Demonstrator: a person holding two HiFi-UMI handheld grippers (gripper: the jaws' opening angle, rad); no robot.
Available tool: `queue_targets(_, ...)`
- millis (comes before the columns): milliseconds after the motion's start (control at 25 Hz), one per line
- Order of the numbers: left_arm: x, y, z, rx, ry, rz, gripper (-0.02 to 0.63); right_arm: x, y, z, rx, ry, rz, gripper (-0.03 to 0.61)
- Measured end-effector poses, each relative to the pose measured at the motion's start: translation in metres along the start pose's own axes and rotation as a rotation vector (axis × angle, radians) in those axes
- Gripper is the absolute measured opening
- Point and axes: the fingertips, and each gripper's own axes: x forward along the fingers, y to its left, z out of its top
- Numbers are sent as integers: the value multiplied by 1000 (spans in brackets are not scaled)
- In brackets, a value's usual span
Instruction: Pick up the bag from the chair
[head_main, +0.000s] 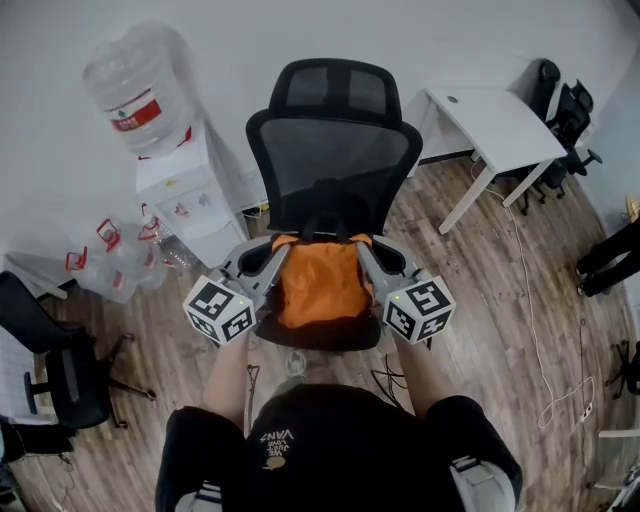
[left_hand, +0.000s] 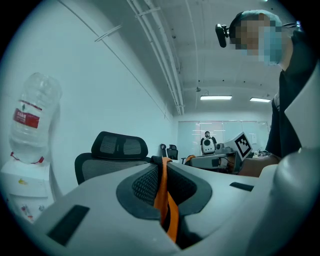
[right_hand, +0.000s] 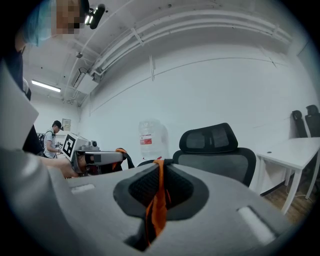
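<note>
Head view: chair (head_main: 335, 160), apparently wooden floor (head_main: 480, 300)

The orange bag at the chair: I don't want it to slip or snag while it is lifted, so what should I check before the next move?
1. The left gripper is shut on an orange strap: ok.
2. The right gripper is shut on the other strap: ok.
3. The bag hangs evenly between the two grippers: ok, judging from the head view.
4. The bag is clear of the seat of the chair: cannot tell, the bag hides the seat under it.
5. The top of the bag is free of the backrest: cannot tell, they meet in the head view.
</note>
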Motion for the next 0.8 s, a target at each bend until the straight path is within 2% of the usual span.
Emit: queue_targets(800, -15, 4, 56, 59, -93, -1, 37, 5, 18, 51, -53, -82, 32, 20)
